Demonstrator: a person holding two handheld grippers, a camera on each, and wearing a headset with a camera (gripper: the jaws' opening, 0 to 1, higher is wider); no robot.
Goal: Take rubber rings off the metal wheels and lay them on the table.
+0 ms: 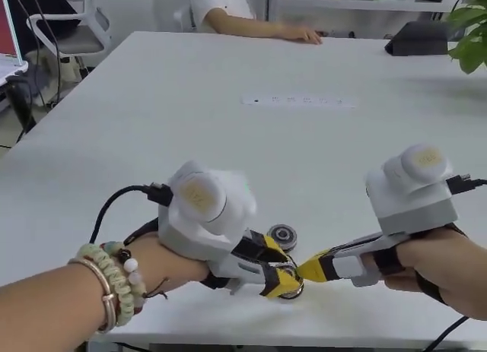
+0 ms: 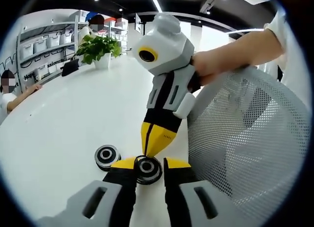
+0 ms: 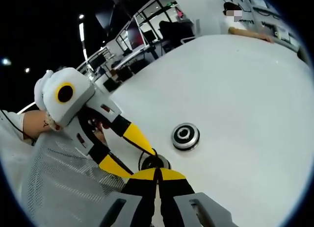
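Left gripper (image 2: 147,163) closed part-way on a wheel (image 2: 147,169), its two yellow tips clamping the rim from either side, with the wheel resting on the counter (image 1: 228,139) just on the person's side of the spare wheel (image 2: 107,156). Right gripper (image 3: 157,174) closed tip to tip, its point touching the clamped wheel on the edge turned away from the spare wheel. Whether that point had caught the rubber ring (image 2: 147,181) could not be told.

The dark ring sat on the clamped wheel, and the spare wheel, apart from both grippers, also carried its ring.

Likely faults at this stage:
- The closed point could skate off the smooth metal and miss the ring, as it presented very little edge to hook.
- The left tips pressed on the same rim that carried the ring, so they probably pinned the rubber and would resist any peel.
- A hard pull could twist the wheel out of the narrow clamp and send it rolling into the spare wheel.
- A stretched ring released suddenly could snap away across the counter rather than be laid down.
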